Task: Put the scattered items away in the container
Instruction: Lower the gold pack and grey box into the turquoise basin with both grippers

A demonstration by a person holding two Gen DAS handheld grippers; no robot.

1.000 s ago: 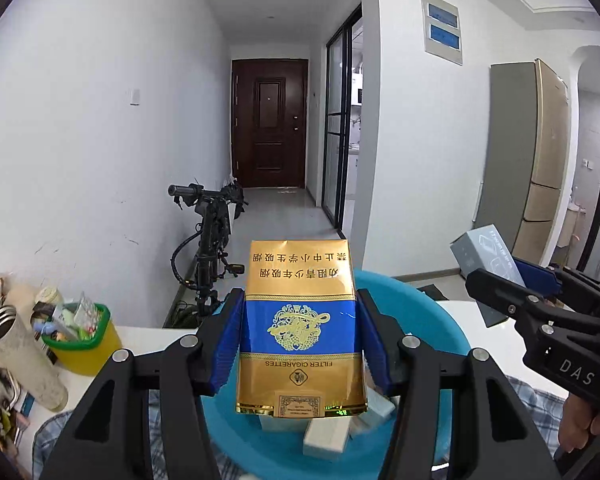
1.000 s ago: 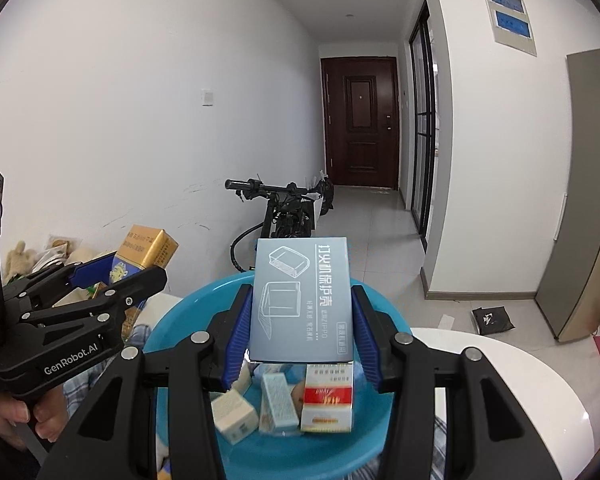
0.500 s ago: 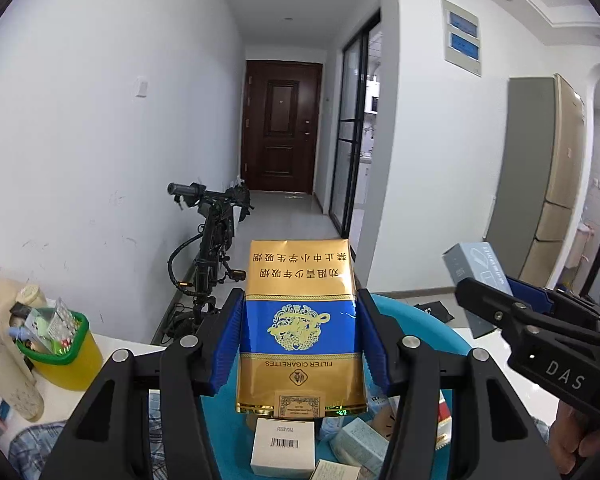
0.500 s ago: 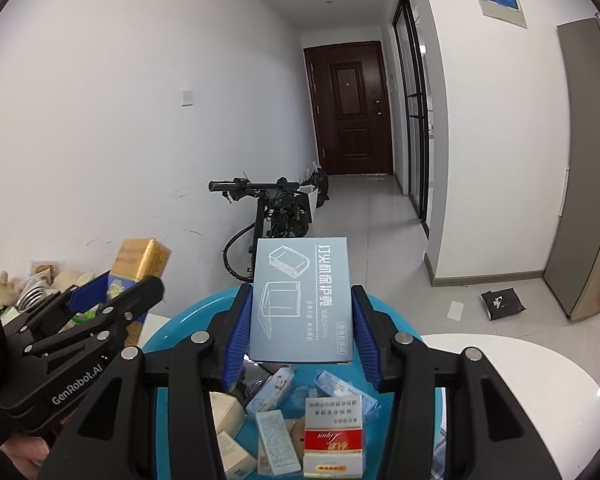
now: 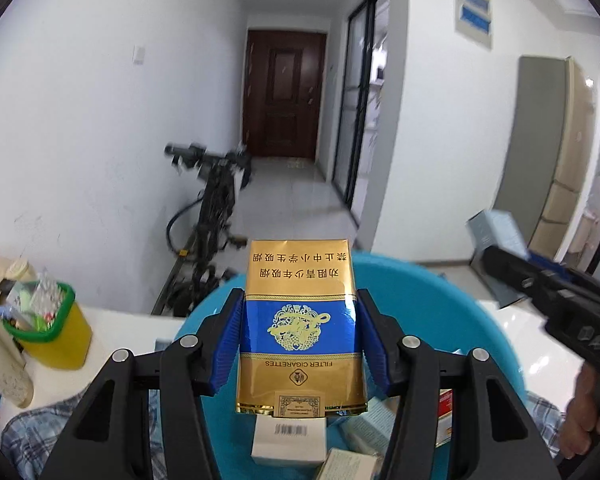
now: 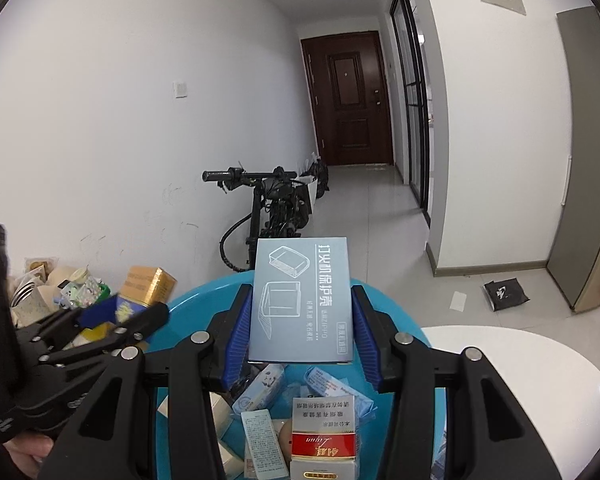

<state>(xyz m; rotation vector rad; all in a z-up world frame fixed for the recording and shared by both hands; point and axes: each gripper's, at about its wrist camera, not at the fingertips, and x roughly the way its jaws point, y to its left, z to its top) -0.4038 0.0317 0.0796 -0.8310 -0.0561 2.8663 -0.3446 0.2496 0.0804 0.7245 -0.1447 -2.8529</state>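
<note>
Two boxes are being carried at once, one per gripper, both poised over the blue basin [image 5: 496, 344], the landmark for everything that follows.

From the left wrist: the left gripper [image 5: 300, 344] is seen pinching a gold and blue cigarette pack [image 5: 300, 320] by its long sides, blue pads pressed flat against it. The pack is held upright above the basin's near half, apparently so it can be dropped among the small cartons [image 5: 288, 436] already lying inside. A yellow and green tub [image 5: 56, 336] is parked left of the basin, outside it. Off to the right, the other tool is glimpsed above the basin's right rim.

From the right wrist: the right gripper [image 6: 300, 316] is clamped on a pale blue phone-case box [image 6: 302, 300], again by its long sides, hanging over the basin's middle. Below it, a red and white pack [image 6: 324, 440] and other cartons are piled in the basin. Release is judged to be the next call for both
</note>
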